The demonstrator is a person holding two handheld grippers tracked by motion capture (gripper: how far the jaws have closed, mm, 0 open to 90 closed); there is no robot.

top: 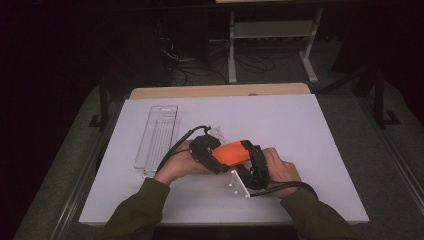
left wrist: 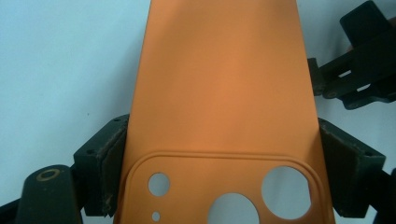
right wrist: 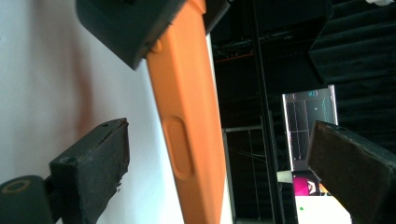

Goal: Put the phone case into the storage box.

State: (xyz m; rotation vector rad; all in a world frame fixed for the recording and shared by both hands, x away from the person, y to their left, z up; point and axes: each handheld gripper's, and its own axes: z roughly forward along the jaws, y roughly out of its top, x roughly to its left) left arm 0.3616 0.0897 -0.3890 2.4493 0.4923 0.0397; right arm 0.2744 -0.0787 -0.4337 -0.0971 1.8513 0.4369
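— What does your left gripper [left wrist: 219, 154] have?

— Its jaws are clamped on the two long edges of an orange phone case [left wrist: 219, 93], at the end with the camera cut-outs. The back of the case faces that gripper's camera.

— And the right gripper [right wrist: 224, 158]?

— Spread wide. The case's side edge, with its raised button strip, stands between the jaws, and neither pad touches it.

— Where does all this sit?

— Near the middle of the white table [top: 300, 125], lifted between my two hands, with a clear plastic tray [top: 157, 140] off to my left.

— How would you go on?

— I'd judge the next step is a second grip. I'd close the right jaws squarely across the flat faces, clear of the button strip, and keep the left clamp steady so the case doesn't twist.
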